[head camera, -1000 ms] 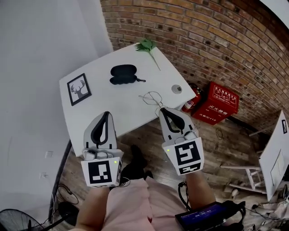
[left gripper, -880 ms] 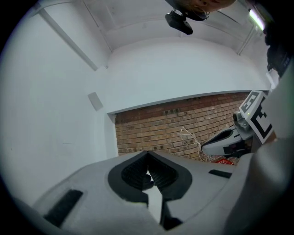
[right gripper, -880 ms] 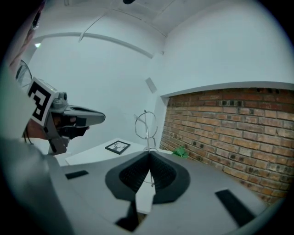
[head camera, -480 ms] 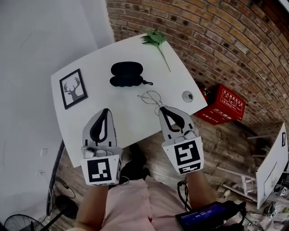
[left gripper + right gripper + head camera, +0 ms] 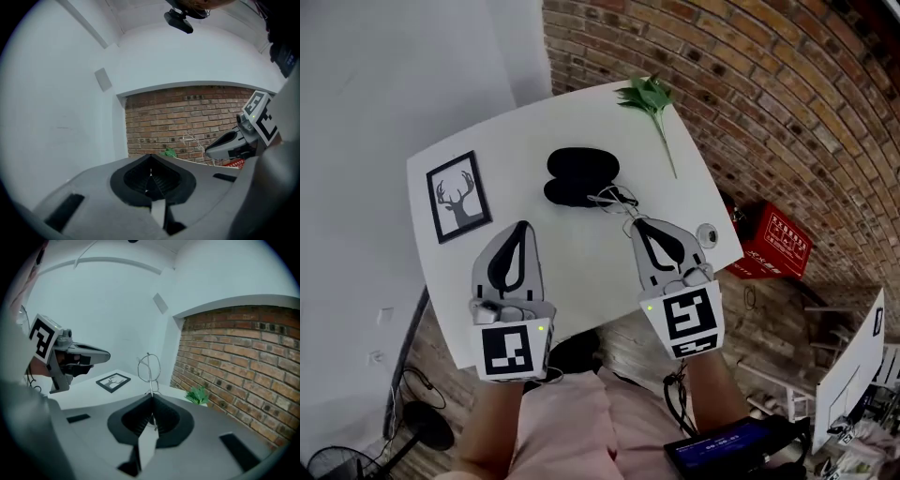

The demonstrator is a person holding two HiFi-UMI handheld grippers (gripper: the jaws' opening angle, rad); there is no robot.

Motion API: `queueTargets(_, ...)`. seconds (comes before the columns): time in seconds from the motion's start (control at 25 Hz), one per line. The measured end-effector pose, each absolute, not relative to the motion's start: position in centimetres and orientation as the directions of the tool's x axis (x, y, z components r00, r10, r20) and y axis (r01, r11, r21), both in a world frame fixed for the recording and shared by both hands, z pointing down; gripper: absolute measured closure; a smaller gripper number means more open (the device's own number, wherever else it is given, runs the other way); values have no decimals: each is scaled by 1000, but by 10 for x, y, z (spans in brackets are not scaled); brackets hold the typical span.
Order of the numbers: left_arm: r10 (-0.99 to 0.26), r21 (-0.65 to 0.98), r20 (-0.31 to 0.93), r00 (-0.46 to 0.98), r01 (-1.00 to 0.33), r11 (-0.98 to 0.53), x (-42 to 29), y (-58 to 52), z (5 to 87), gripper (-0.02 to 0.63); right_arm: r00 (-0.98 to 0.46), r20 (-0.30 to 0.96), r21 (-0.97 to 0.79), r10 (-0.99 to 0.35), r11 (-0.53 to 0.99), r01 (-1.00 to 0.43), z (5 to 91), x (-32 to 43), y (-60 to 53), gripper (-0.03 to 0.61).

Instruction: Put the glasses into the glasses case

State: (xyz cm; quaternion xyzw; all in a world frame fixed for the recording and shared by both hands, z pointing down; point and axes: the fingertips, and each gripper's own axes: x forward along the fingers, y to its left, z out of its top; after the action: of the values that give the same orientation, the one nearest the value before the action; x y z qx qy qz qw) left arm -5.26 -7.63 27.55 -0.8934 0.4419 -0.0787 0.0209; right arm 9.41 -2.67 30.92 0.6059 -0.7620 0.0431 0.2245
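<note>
1. Nearer the glasses case than before: left gripper, right gripper.
2. The right gripper clamps the glasses, just ahead of its fingertips.
3. The left gripper's fingers meet, empty.
4. Case looks shut: open it first.

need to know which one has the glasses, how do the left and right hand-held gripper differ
The right hand-held gripper is shut on the wire glasses; the left hand-held gripper is shut on nothing. The left sits nearer the framed deer picture, the right nearer the brick wall. Both point forward over the white table.
</note>
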Motion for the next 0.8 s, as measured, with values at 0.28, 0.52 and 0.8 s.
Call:
queueTargets(0.28, -819, -49, 96, 566, -819, -572, -67, -108, 263, 609, -213, 392, 270, -895, 333, -904, 292, 75, -73, 569)
queueTargets(0.52, -833, -51, 36, 552, -832, -553, -72, -114, 236, 609, -221, 358, 323, -907, 342, -882, 265, 72, -91, 569)
queueTargets(0.8, -846, -54, 40, 532, -844, -533, -66, -119, 232, 609, -241, 347, 354, -907, 364, -861, 252, 80, -104, 569)
